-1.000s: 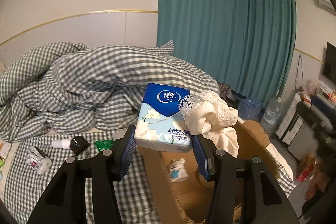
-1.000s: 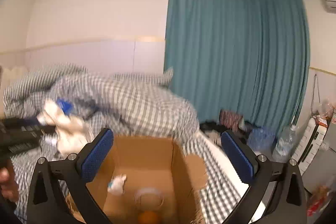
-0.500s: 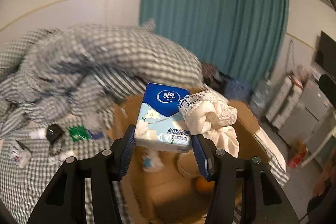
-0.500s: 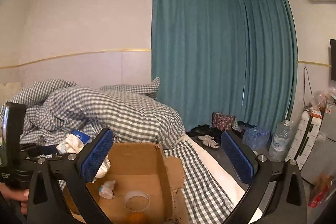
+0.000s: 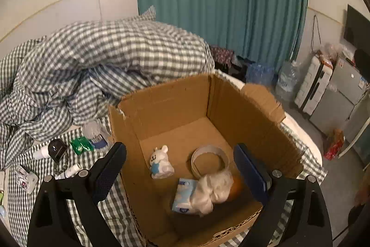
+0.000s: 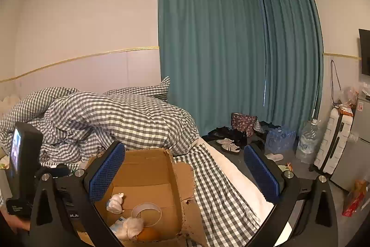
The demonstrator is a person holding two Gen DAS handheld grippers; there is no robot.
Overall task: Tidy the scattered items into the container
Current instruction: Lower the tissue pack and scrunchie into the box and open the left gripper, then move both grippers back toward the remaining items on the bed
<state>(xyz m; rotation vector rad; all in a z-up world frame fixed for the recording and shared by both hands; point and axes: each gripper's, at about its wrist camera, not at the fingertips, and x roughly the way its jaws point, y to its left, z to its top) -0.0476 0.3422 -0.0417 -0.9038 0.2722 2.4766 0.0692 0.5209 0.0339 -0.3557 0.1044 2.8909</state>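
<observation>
An open cardboard box stands on the checked bed. On its floor lie a blue tissue pack, a cream lace cloth, a small bear toy, a tape ring and an orange. My left gripper hangs above the box with its jaws opening wide and nothing pressed between them. My right gripper stands open and holds nothing, level over the box's right edge.
Small items lie on the sheet left of the box: a black block, a green packet, a small bottle and white tubes. A bunched checked duvet sits behind. The floor at the right holds water bottles and a suitcase.
The left gripper swung over the box, opened and let go of the tissue pack and the lace cloth, which now lie on the box floor. The right gripper shifted slightly and stayed open.
</observation>
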